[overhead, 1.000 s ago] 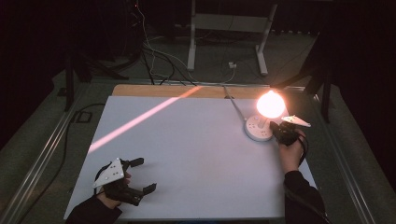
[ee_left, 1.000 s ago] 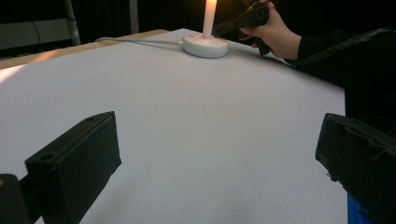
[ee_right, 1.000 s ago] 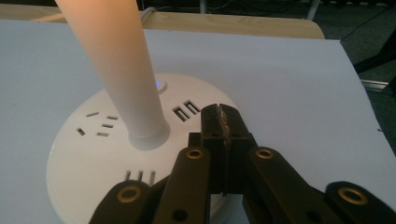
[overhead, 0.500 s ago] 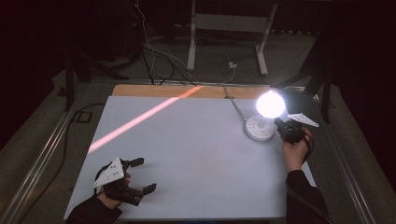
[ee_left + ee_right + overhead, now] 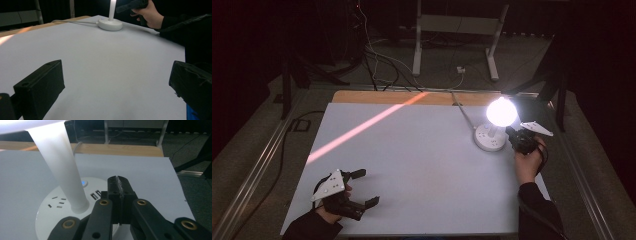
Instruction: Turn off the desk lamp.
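A lamp with a glowing white bulb [image 5: 501, 111] stands on a round white socket base [image 5: 490, 137] at the table's far right. My right gripper [image 5: 512, 135] is beside that base, held by a hand. In the right gripper view its jaws [image 5: 118, 180] are shut with nothing between them, tips over the base [image 5: 50, 217] just right of the white stem [image 5: 60, 165] and a small blue-lit button [image 5: 83, 182]. My left gripper [image 5: 368, 187] rests at the near left of the table, open with nothing between its jaws [image 5: 116, 82].
The white table top [image 5: 422, 165] has a wooden strip along its far edge, crossed by a pinkish streak of light [image 5: 362, 127]. The lamp's cable [image 5: 462, 112] runs off the back. Cables and metal stand legs [image 5: 417, 50] lie on the dark floor beyond.
The bulb's glow has gone from orange to white. My right gripper has shifted only slightly beside the base. The left gripper has not moved.
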Demonstrator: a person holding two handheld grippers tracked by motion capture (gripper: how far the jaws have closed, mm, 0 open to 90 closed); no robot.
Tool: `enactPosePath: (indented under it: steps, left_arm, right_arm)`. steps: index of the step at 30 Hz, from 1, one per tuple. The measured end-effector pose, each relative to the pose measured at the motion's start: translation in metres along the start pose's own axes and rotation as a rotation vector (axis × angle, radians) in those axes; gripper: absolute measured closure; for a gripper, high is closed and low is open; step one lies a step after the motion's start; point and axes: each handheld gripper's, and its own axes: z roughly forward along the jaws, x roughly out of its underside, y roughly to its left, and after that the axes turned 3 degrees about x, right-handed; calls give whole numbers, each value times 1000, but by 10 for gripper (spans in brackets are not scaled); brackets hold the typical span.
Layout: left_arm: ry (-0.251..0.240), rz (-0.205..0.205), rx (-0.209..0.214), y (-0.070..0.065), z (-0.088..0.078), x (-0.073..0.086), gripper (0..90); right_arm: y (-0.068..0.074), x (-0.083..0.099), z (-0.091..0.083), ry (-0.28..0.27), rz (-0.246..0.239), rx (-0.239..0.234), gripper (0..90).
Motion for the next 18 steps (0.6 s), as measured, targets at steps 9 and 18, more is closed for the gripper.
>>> enactPosePath:
  steps: [9,18]
  left_arm:
    - [2,0,1,0,0,0,6]
    - [2,0,2,0,0,0,6]
  right_arm:
    - [2,5,6,33,0,-2,897]
    - [4,8,12,62,-4,-4,897]
